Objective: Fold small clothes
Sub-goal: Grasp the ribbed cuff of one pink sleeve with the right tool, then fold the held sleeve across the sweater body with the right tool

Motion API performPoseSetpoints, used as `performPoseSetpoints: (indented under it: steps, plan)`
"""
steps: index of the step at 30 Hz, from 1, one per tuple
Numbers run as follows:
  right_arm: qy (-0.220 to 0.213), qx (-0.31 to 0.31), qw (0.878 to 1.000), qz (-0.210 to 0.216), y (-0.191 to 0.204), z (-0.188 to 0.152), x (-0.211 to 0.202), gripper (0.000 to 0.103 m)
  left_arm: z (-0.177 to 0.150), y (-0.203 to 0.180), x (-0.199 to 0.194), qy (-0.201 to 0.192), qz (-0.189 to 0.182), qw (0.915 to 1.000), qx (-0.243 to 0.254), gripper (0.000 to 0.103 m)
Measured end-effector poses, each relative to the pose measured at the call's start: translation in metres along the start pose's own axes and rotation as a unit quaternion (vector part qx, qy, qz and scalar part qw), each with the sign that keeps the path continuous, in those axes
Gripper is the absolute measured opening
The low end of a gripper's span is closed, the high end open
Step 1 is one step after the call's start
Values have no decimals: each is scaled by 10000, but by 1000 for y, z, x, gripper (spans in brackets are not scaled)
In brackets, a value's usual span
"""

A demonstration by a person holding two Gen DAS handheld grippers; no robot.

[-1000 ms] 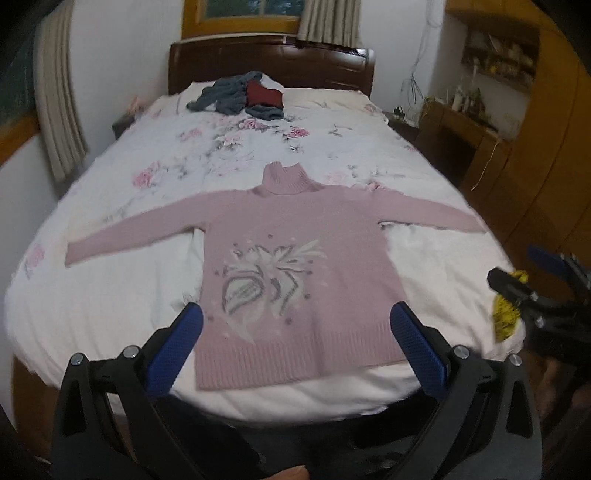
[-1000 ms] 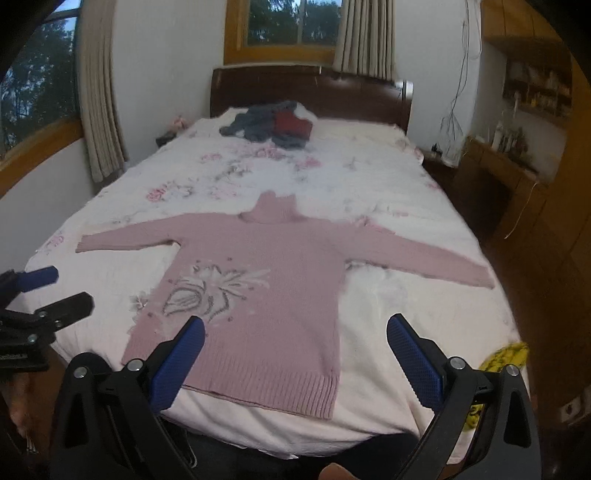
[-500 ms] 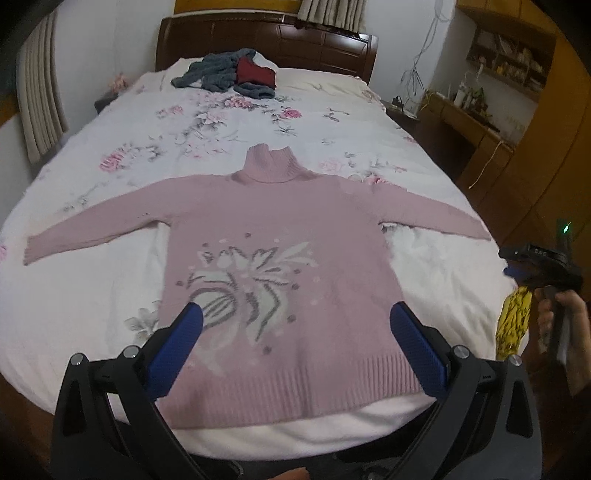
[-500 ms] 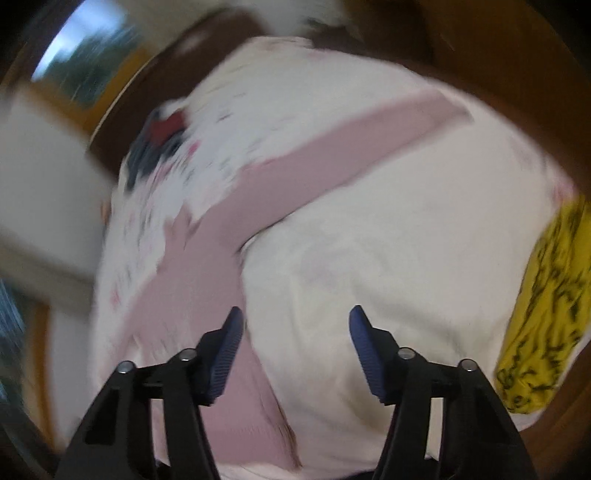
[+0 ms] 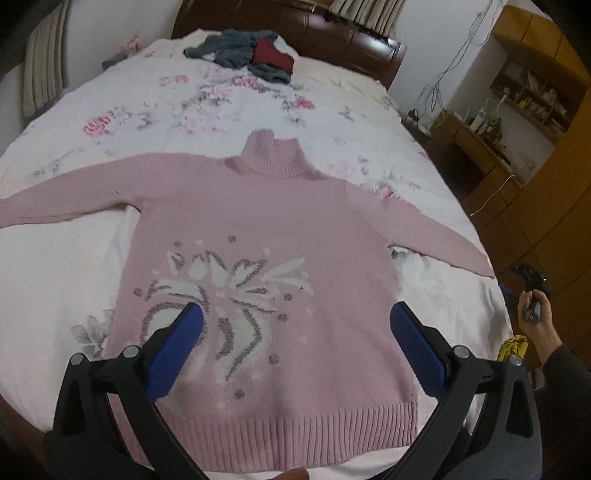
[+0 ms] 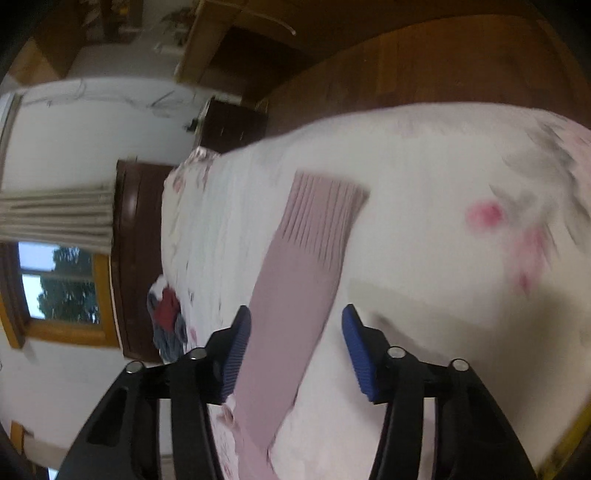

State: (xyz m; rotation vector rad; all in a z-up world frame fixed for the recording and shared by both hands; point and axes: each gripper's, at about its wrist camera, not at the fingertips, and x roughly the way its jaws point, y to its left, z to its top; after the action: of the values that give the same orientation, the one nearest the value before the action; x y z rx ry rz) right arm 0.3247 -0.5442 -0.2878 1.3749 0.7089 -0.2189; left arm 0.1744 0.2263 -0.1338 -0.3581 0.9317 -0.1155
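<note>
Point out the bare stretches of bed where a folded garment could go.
Bare bedspread lies between the pink sweater collar and the grey-and-red clothes pile by the headboard. Another patch sits below the left sleeve, beside the body. Right of the hem, under the right sleeve, it is narrow. The middle is covered.

Bedroom, dim indoor light

I see a dark wooden headboard against white walls, curtains beside a wood-framed window, and orange-brown cabinets with shelves.
</note>
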Motion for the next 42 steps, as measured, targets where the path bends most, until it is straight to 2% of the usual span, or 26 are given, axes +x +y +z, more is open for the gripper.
performPoseSetpoints:
  steps: [6,12,14,16,18,20,23,27,30,34,38,39,42]
  plan:
    - [-45,21,9997,-232,-13,30,40,50,1,-6,37,216,-102,9997,-42,100]
    - [-50,-269,9991,-324,-6,43,56,47,-3,-2,60,547,-235,9980,-206,100]
    - [-37,-457,9981,-423,2,45,61,41,-2,0,63,637,-249,9974,-209,100]
    - [11,-660,9964,-531,10,45,64,19,1,3,66,693,-205,9972,-195,100]
    - [-37,-918,9941,-584,24,39,63,8,3,5,67,774,-211,9967,-153,100]
    - [-104,-1143,9924,-440,44,27,56,7,5,9,68,833,-229,9962,-94,100]
    - [-122,-1745,9841,-302,89,-2,49,6,11,16,64,772,-413,9960,-158,100]
    - [-89,-2597,9656,-94,158,-60,40,6,21,24,61,719,-668,9943,-407,100]
    - [-72,-3214,9469,-23,207,-120,39,6,30,23,57,646,-841,9933,-462,100]
    - [74,-3869,9221,-16,248,-192,52,6,45,18,50,556,-1175,9906,-418,100]
    - [245,-4498,8927,-124,269,-268,79,6,59,16,48,482,-1302,9896,-365,100]
    - [285,-4598,8874,-165,270,-282,87,6,64,17,47,448,-1330,9894,-372,100]
    - [448,-5049,8609,-432,261,-335,119,6,73,22,51,415,-1420,9881,-425,100]
